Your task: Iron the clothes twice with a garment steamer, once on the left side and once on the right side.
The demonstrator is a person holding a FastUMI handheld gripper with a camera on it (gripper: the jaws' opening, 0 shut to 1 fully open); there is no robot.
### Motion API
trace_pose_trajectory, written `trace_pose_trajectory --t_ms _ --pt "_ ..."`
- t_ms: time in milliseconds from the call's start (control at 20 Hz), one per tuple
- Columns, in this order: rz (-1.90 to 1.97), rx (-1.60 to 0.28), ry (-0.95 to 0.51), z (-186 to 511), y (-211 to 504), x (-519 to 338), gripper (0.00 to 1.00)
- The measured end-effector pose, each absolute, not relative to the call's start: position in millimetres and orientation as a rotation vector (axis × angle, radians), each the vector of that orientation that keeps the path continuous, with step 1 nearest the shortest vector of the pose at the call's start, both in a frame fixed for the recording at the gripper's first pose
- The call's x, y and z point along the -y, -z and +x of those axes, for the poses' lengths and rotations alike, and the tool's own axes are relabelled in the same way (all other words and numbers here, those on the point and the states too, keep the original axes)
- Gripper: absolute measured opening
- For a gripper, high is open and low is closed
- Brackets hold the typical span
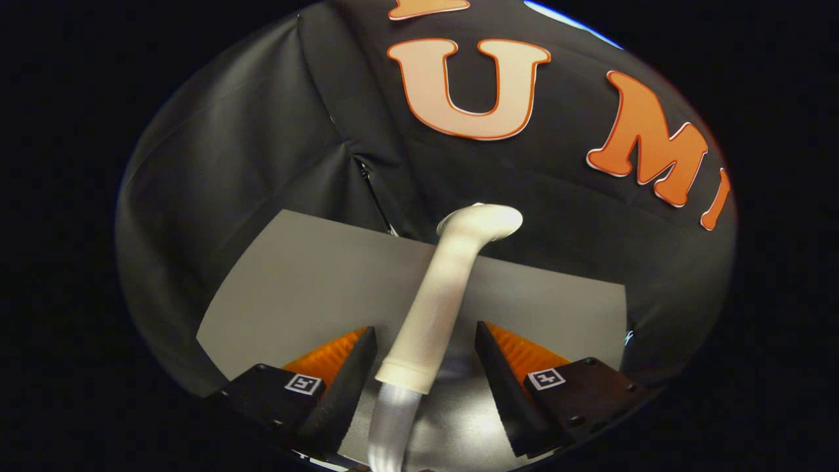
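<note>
A white garment steamer [439,295] stands between my fingers, its handle rising ahead to a bent head [482,223] that faces away toward the wall. A pale hose [392,426] leaves the handle's lower end near the base of the fingers. My gripper [426,328] is open around the handle. The left finger [354,373] lies close against the handle's lower collar, and a narrow gap shows between the handle and the right finger [501,373].
A grey tabletop [301,282] stretches under and beyond the fingers. The booth's black cloth wall [262,151] closes it off at the back and on both sides, with a fold and a seam behind the steamer's head.
</note>
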State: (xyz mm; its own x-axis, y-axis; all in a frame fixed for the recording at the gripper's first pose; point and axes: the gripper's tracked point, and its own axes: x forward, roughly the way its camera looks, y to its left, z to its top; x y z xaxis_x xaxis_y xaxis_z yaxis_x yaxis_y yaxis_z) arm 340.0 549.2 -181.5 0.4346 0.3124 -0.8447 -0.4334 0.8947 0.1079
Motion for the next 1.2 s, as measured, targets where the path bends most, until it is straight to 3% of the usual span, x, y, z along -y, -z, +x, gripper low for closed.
trace_pose_trajectory --t_ms 350,650,1200 --pt "0.112 -1.054 -0.432 374.9 192.5 -564.0 0.78" --pt "0.119 -1.030 -0.464 365.4 185.3 -561.9 0.46" --pt "-0.007 -0.601 -0.708 264.5 85.1 -561.7 0.42"
